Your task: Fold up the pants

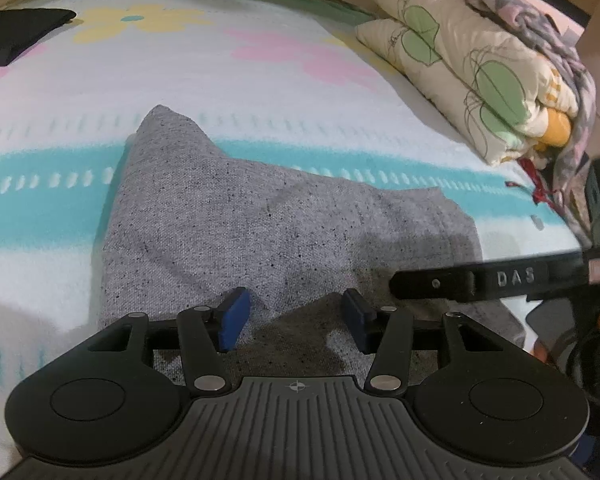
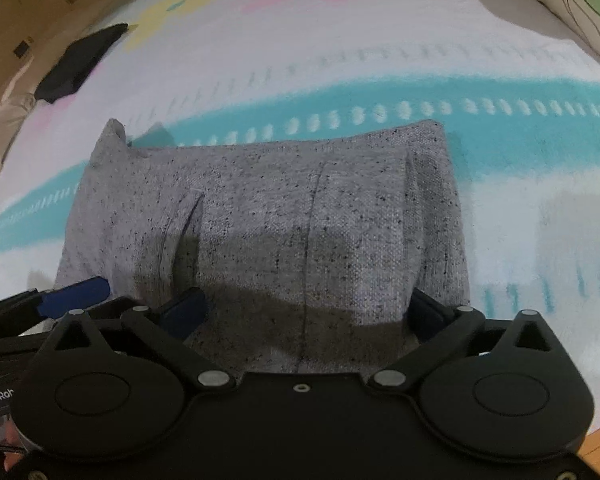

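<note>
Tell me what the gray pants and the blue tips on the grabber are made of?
The gray pants look like soft woven or knit cloth, matte: you can see a grainy weave with dark flecks, plus seams and creases. The blue fingertips of the left gripper look like smooth rubber or plastic pads with a dull sheen; the pictures can't settle which.

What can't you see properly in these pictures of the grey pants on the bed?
- Near edge of the grey pants: hidden in both wrist views behind the open left gripper and open right gripper.
- Layers underneath the fold: covered by the top cloth.
- Dark folded item: too small and blurred to identify.
- Quilt pile: cut off by the right wrist view's edge.
</note>
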Demonstrator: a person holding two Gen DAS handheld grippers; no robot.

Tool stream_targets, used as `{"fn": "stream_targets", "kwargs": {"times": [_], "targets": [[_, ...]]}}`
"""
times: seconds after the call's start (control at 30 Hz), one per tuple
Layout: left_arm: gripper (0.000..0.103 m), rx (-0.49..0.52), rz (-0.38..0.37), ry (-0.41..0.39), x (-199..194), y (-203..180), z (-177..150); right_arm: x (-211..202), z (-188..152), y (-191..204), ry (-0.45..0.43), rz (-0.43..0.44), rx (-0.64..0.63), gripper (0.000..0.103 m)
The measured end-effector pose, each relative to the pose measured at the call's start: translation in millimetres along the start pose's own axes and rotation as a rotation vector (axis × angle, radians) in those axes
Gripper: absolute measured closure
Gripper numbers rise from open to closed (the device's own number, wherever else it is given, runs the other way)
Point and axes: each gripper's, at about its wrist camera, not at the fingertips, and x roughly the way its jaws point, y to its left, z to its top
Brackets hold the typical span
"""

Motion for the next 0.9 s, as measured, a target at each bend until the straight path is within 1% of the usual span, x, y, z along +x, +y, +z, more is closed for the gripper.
{"fn": "stream_targets", "kwargs": {"times": [0.07,0.13,0.2,0.27,0.3,0.33,0.37,0.4,0.43,0.47,0.53,0.63,0.7,0.77,0.83,0.87,0.9], "targets": [[0.054,-0.062,-0.013,-0.042,-9.7,8.5,1.8,-3.4,-4.3,-5.1,-0.023,0.028,-0.004,0.0],[0.054,-0.12,-0.002,-0.111,-24.4,22.2,4.5,-6.0,-10.6,-5.9,-0.048,0.036,-0.021,0.0],[0.054,-0.152,0.045,-0.177,-38.3,38.8,6.0,-6.9,-12.5,-2.6,-0.05,0.023,-0.05,0.0],[0.054,-0.168,0.11,-0.196,-48.5,54.6,7.7,-6.8,-11.5,0.4,-0.049,0.02,-0.057,0.0],[0.054,-0.175,0.133,-0.191,-50.5,61.7,7.3,-6.4,-10.4,-0.1,-0.052,0.024,-0.052,0.003],[0.054,-0.189,0.146,-0.181,-51.2,68.8,6.2,-8.3,-10.9,0.2,-0.062,0.026,-0.054,0.011],[0.054,-0.208,0.15,-0.168,-50.9,74.6,4.4,-8.4,-10.9,2.8,-0.071,0.023,-0.062,0.016],[0.054,-0.229,0.15,-0.152,-49.9,80.2,2.4,-11.9,-11.9,4.8,-0.082,0.025,-0.075,0.028],[0.054,-0.248,0.15,-0.138,-49.1,84.1,0.4,-12.0,-11.3,6.9,-0.093,0.022,-0.084,0.044],[0.054,-0.258,0.152,-0.13,-48.9,86.2,-0.9,-15.8,-12.0,9.7,-0.105,0.007,-0.095,0.05],[0.054,-0.249,0.16,-0.13,-50.2,85.8,-0.5,-21.5,-12.3,14.4,-0.121,-0.008,-0.105,0.067],[0.054,-0.213,0.167,-0.157,-54.8,78.0,2.4,-37.0,-10.2,28.3,-0.168,-0.033,-0.159,0.076],[0.054,-0.186,0.167,-0.169,-56.1,73.4,3.0,-53.8,-6.1,37.3,-0.231,-0.048,-0.19,0.079],[0.054,-0.161,0.161,-0.163,-54.9,70.4,1.1,-67.9,-0.9,36.6,-0.287,-0.056,-0.184,0.079],[0.054,-0.139,0.145,-0.131,-46.9,64.7,0.2,-62.3,5.0,30.8,-0.282,-0.103,-0.184,0.079],[0.054,-0.129,0.139,-0.113,-42.9,62.4,-1.2,-52.0,7.0,25.4,-0.254,-0.136,-0.172,0.079],[0.054,-0.118,0.135,-0.094,-37.9,60.2,-3.2,-36.4,8.4,18.0,-0.2,-0.169,-0.153,0.078]]}}
